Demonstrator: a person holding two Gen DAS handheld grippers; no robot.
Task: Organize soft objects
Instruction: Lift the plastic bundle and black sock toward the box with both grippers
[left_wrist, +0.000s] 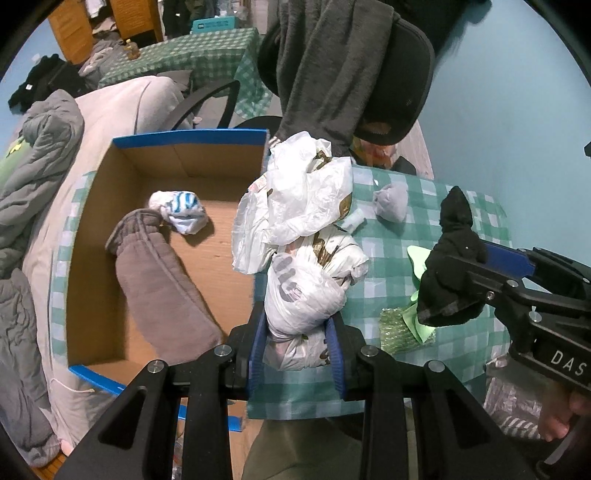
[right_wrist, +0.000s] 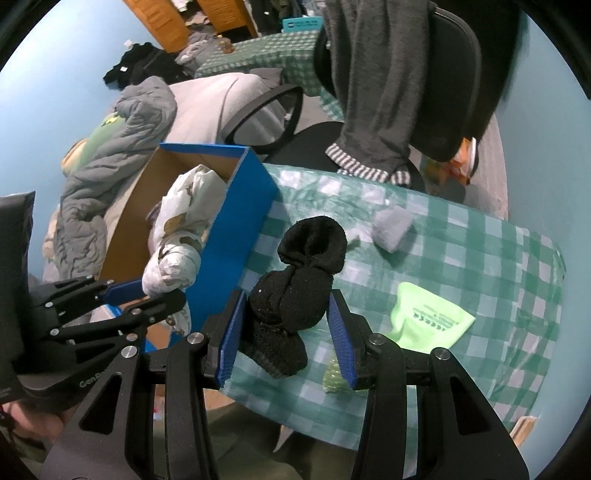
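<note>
My left gripper (left_wrist: 297, 325) is shut on a white plastic bag bundle (left_wrist: 303, 229), held over the right edge of the blue cardboard box (left_wrist: 192, 136); both show in the right wrist view, the gripper (right_wrist: 162, 291) and the bag (right_wrist: 177, 236). Inside the box lie a grey-brown rolled cloth (left_wrist: 162, 280) and a white-and-blue rolled sock (left_wrist: 181, 212). My right gripper (right_wrist: 288, 321) is shut on a black sock bundle (right_wrist: 295, 291), held above the green checked table (right_wrist: 461, 258); it also shows in the left wrist view (left_wrist: 454, 266). A grey sock ball (right_wrist: 391, 225) lies on the table.
A light green packet (right_wrist: 428, 317) and a green bubble-wrap piece (left_wrist: 399, 328) lie on the table near the front. An office chair (right_wrist: 443, 92) draped with a grey garment stands behind the table. Grey bedding (left_wrist: 33, 177) is piled left of the box.
</note>
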